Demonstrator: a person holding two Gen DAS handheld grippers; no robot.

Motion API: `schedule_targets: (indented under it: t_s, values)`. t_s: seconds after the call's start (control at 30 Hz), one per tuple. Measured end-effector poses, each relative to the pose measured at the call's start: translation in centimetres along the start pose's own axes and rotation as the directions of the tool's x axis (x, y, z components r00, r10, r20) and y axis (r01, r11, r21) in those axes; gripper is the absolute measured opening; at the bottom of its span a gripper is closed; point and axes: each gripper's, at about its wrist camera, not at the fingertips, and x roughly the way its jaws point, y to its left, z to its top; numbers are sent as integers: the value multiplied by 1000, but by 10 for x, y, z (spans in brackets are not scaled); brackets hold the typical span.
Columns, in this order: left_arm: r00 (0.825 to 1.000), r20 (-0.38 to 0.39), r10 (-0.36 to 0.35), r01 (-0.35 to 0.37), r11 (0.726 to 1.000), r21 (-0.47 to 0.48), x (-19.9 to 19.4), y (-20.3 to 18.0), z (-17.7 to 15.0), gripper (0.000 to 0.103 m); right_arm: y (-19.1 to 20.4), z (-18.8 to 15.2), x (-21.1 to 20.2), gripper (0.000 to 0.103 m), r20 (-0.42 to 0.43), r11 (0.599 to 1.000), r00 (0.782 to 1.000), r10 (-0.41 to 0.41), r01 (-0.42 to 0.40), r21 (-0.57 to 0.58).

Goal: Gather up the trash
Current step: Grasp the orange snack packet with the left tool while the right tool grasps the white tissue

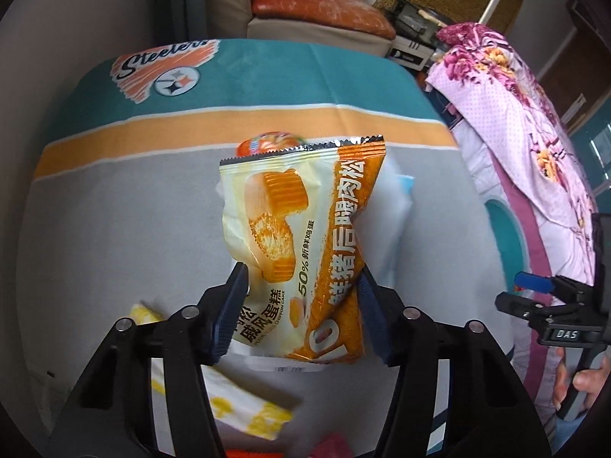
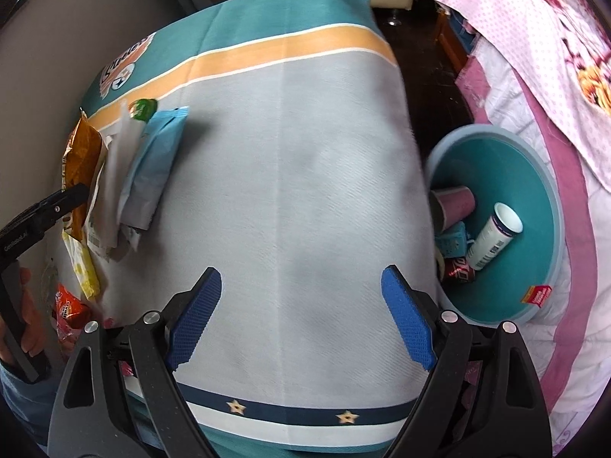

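Note:
My left gripper [image 1: 301, 271] is shut on a cream and orange cake wrapper [image 1: 298, 225], its dark blue pads pinching the crumpled lower half from both sides above the grey cloth [image 1: 114, 236]. From the right wrist view the same wrapper [image 2: 82, 152] shows at the far left. More trash lies beside it: a light blue packet [image 2: 156, 160], a white wrapper [image 2: 110, 187], a yellow and white packet [image 2: 82, 263] and an orange packet [image 2: 68, 311]. My right gripper [image 2: 301, 271] stands open over bare grey cloth [image 2: 305, 152], nothing between its blue pads.
A teal bin [image 2: 550, 206] stands on the floor off the cloth's right edge, holding a pink cup [image 2: 456, 200], a white bottle [image 2: 492, 236] and a red can [image 2: 460, 273]. Pink floral bedding [image 2: 534, 57] lies to its right. A sofa [image 1: 317, 19] stands behind.

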Motion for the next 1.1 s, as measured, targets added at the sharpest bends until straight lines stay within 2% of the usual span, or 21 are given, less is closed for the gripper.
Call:
schedule_targets:
  t_s: [0.33, 0.4, 0.47, 0.5, 0.77, 0.93, 0.97, 1.03, 1.1]
  values:
    - [1000, -27, -12, 11, 999, -48, 14, 34, -4, 60, 40, 17, 1, 82, 9, 999, 999, 32, -31, -33]
    - [999, -22, -31, 30, 998, -56, 14, 39, -4, 44, 50, 23, -2, 82, 22, 998, 999, 40, -39, -43]
    - [1000, -1, -24, 24, 998, -53, 9, 43, -5, 36, 62, 29, -4, 82, 35, 997, 998, 48, -46, -60]
    - [1000, 13, -17, 17, 999, -51, 5, 45, -5, 28, 69, 33, -4, 82, 40, 996, 998, 51, -48, -72]
    - [999, 37, -3, 6, 995, -96, -8, 87, -7, 27, 148, 57, 17, 82, 32, 967, 998, 63, -53, -250]
    - [999, 46, -13, 19, 989, -144, -11, 111, -7, 28, 181, 63, 37, 82, 22, 941, 999, 30, -21, -336]
    - [999, 46, -30, 37, 987, -159, -12, 118, -7, 28, 184, 63, 40, 81, 20, 938, 1000, 22, -14, -346]
    - [998, 46, -45, 52, 984, -172, -12, 123, -7, 28, 187, 63, 48, 67, 21, 931, 1000, -2, 9, -364]
    - [998, 44, -43, 50, 983, -174, -11, 125, -8, 28, 189, 61, 51, 65, 40, 921, 999, -27, 41, -387]
